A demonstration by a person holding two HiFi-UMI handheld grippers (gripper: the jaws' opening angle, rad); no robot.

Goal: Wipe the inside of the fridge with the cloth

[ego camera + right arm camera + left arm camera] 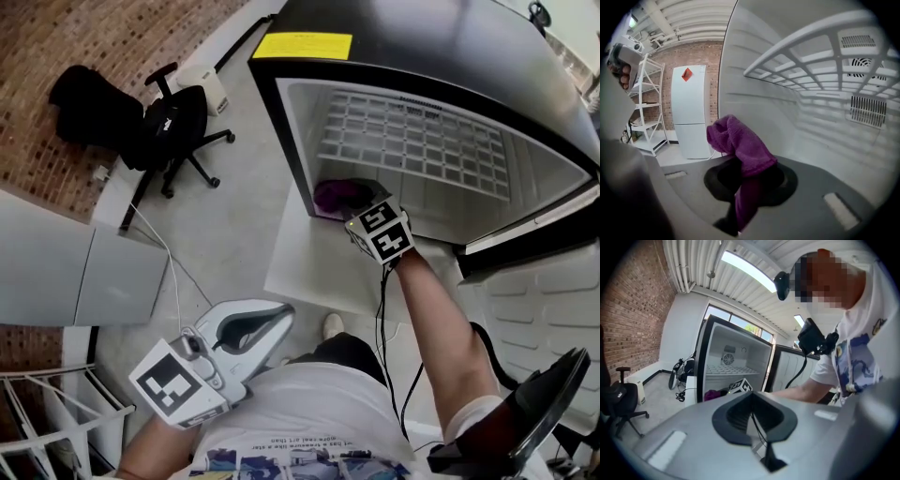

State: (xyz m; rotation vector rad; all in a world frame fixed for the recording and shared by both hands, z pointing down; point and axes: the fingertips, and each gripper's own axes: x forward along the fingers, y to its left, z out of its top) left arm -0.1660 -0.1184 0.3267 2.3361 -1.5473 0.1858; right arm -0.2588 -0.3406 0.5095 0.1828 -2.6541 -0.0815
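Observation:
A purple cloth [740, 145] is clamped in my right gripper [749, 180], bunched above the jaws inside the open black fridge [441, 42]. In the head view the cloth [339, 195] lies at the fridge's lower left corner, just ahead of the right gripper [361, 214], under the white wire shelf [412, 141]. The same wire shelf [811, 47] and the fridge's white left wall [754, 79] fill the right gripper view. My left gripper [267, 323] hangs outside the fridge near the person's waist, shut with nothing between its jaws. From it I see the fridge [733, 369] from afar.
The fridge door [539, 281] stands open at the right. A black office chair [173, 127] stands on the floor at the left by a brick wall. A white cabinet [80, 267] and a wire rack [42, 412] sit at the lower left.

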